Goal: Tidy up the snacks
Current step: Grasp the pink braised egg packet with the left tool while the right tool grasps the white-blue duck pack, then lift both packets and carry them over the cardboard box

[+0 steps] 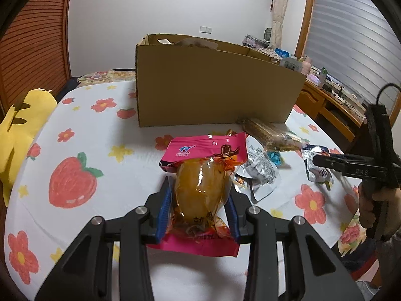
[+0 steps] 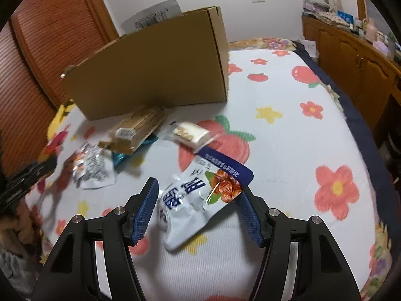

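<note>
My left gripper (image 1: pixel 199 185) is shut on a pink snack packet (image 1: pixel 205 148) with an orange-yellow piece inside. Its blue pads press the packet's clear middle, above the flowered bedspread (image 1: pixel 87 125). An open brown cardboard box (image 1: pixel 215 87) stands just beyond it. In the right wrist view my right gripper (image 2: pixel 198 186) holds a crumpled white pouch (image 2: pixel 185 200) with a blue top strip between its fingers. The pouch looks sharp while the snacks behind it are smeared. The left wrist view shows the same gripper (image 1: pixel 317 160) at the right, across that pouch (image 1: pixel 318 173).
Against the box (image 2: pixel 160 70) lie a brown wafer pack (image 2: pixel 140 128), a silver packet (image 2: pixel 94 168), a teal wrapper (image 1: pixel 274 156) and a pale bar in clear wrap (image 2: pixel 190 133). A yellow plush (image 1: pixel 22 130) sits at the bed's left edge. A wooden sideboard (image 2: pixel 351 57) runs along the right.
</note>
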`<act>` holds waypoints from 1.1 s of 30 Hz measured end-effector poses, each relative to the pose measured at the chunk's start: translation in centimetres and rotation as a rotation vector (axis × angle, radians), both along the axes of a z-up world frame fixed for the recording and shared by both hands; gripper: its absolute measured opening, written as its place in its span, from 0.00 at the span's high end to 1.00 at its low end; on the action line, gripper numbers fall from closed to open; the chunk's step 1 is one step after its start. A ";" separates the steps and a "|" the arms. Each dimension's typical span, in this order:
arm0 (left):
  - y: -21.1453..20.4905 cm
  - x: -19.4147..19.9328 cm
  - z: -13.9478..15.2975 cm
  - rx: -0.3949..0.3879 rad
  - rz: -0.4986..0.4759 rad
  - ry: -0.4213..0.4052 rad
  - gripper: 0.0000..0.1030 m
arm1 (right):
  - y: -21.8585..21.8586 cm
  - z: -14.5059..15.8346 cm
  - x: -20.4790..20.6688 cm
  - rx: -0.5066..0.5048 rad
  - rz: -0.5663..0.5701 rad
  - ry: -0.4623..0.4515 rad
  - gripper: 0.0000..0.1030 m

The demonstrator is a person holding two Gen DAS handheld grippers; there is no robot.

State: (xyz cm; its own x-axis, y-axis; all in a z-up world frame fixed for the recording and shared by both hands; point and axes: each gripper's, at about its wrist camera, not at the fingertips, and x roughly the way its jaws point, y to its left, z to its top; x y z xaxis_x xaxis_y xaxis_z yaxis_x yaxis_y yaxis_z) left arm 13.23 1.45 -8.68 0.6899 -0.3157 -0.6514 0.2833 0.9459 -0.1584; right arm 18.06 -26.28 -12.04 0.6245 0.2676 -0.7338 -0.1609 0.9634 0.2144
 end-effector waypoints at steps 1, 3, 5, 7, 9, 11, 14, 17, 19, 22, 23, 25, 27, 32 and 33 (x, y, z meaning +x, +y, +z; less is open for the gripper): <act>-0.1 -0.1 0.0 0.002 -0.001 -0.002 0.65 | 0.2 0.0 0.1 -0.016 0.000 0.000 0.37; -0.3 -0.2 0.0 0.005 -0.003 -0.006 0.65 | 0.7 -0.2 0.0 -0.057 0.001 -0.006 0.37; -0.5 -0.4 0.2 0.005 -0.006 -0.012 0.65 | 1.0 -0.3 -0.3 -0.091 0.000 -0.020 0.40; -0.6 -0.4 0.2 0.006 -0.006 -0.017 0.65 | 1.2 -0.4 -0.6 -0.116 0.002 -0.031 0.52; -0.6 -0.5 0.2 0.005 -0.009 -0.018 0.65 | 1.2 -0.4 -1.0 -0.118 0.007 -0.039 0.55; -0.7 -0.5 0.1 0.007 -0.010 -0.018 0.65 | 1.1 -0.4 -1.3 -0.110 0.008 -0.042 0.59; -0.6 -0.4 0.0 0.007 -0.009 -0.013 0.65 | 0.8 -0.3 -1.8 -0.104 0.014 -0.049 0.60; -0.6 -0.4 0.0 0.009 -0.006 -0.014 0.64 | 0.5 -0.2 -2.6 -0.099 0.017 -0.051 0.60; -0.7 -0.4 0.1 0.011 -0.006 -0.016 0.64 | 0.0 0.0 -3.2 -0.082 0.019 -0.054 0.62; -0.9 -0.5 0.0 0.014 -0.009 -0.016 0.64 | -0.6 0.3 -3.8 -0.062 0.018 -0.058 0.65; -1.0 -0.5 0.0 0.016 -0.010 -0.016 0.64 | -0.8 0.4 -4.0 -0.057 0.017 -0.062 0.66; -1.1 -0.6 0.0 0.020 -0.012 -0.017 0.64 | -1.0 0.7 -4.4 -0.054 0.020 -0.070 0.70; -1.2 -0.7 0.0 0.024 -0.013 -0.018 0.64 | -1.1 1.1 -4.7 -0.054 0.027 -0.084 0.75; -1.3 -0.8 0.0 0.023 -0.014 -0.020 0.64 | -1.0 2.2 -5.4 -0.029 0.042 -0.112 0.83; -1.3 -0.9 0.0 0.023 -0.014 -0.020 0.64 | -0.9 2.5 -5.6 -0.023 0.047 -0.117 0.84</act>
State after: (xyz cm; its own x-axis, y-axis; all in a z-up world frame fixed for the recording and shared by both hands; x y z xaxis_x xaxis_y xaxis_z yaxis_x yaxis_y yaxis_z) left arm 12.37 0.15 -8.67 0.6989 -0.3106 -0.6443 0.2992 0.9451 -0.1310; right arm 12.50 -27.13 -9.57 0.6935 0.2823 -0.6629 -0.2285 0.9587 0.1693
